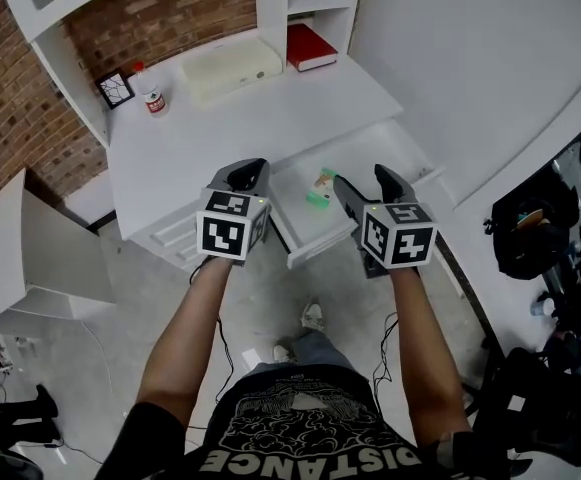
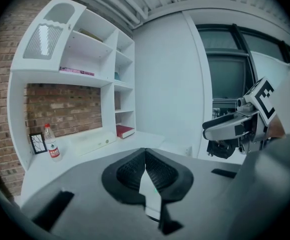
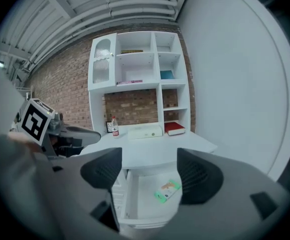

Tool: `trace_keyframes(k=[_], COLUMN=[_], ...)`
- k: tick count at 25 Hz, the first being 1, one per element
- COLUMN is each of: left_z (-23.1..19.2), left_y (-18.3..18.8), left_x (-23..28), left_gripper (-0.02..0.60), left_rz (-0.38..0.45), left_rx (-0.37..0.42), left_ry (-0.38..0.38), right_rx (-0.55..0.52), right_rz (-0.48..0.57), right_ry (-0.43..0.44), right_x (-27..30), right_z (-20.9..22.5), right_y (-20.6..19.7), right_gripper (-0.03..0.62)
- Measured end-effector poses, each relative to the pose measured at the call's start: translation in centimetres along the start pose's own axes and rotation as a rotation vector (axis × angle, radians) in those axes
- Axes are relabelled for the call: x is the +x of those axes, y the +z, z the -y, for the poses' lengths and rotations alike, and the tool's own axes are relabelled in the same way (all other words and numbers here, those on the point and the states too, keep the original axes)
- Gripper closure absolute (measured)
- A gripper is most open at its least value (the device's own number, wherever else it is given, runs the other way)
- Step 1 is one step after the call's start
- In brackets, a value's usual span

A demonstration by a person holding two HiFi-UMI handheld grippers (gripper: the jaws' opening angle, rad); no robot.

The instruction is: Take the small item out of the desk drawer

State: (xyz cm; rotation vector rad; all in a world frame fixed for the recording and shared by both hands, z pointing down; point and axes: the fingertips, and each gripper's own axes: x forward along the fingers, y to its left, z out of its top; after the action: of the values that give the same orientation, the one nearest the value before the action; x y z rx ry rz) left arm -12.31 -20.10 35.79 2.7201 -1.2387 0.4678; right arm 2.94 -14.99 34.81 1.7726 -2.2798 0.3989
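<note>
The desk drawer stands pulled out under the white desktop. A small green and tan packet lies flat on the drawer's floor, and in the right gripper view the packet shows between the two pads, farther off. My right gripper hangs over the drawer's right side, open, with nothing in its jaws; its dark pads stand wide apart. My left gripper is held over the desk edge left of the drawer, shut, its pads meeting with nothing between them.
On the desktop at the back stand a small bottle, a framed picture, a flat white box and a red book. White shelves rise behind. A black bag sits at the right.
</note>
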Motion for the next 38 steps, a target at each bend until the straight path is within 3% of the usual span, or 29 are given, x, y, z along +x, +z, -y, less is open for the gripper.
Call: trace_keyframes(k=[9, 23, 30, 38], left_z=[-2.6, -4.0, -2.9, -3.3], left_y=[0.5, 4.7, 5.1, 4.0], left_x=[4.7, 18.0, 21.8, 23.4], left_gripper=[0.579, 0.580, 0.580, 0.580], left_rz=[-0.033, -0.078, -0.086, -0.100], left_rx=[0.027, 0.080, 0.100, 0.109], left_ry=[0.014, -0.015, -0.044, -0.083], right_rx=[0.037, 0.097, 0.133, 0.181], right_rz=[0.013, -0.003, -0.027, -0.092], right_ry=[-0.003, -0.022, -0.034, -0.052], right_x=[5.8, 13.8, 15.3, 16.2], right_z=[3.0, 12.3, 15.5, 15.3], right_y=[0.9, 2.9, 1.5, -1.7], right_gripper=[0.247, 0.237, 0.235, 0.224])
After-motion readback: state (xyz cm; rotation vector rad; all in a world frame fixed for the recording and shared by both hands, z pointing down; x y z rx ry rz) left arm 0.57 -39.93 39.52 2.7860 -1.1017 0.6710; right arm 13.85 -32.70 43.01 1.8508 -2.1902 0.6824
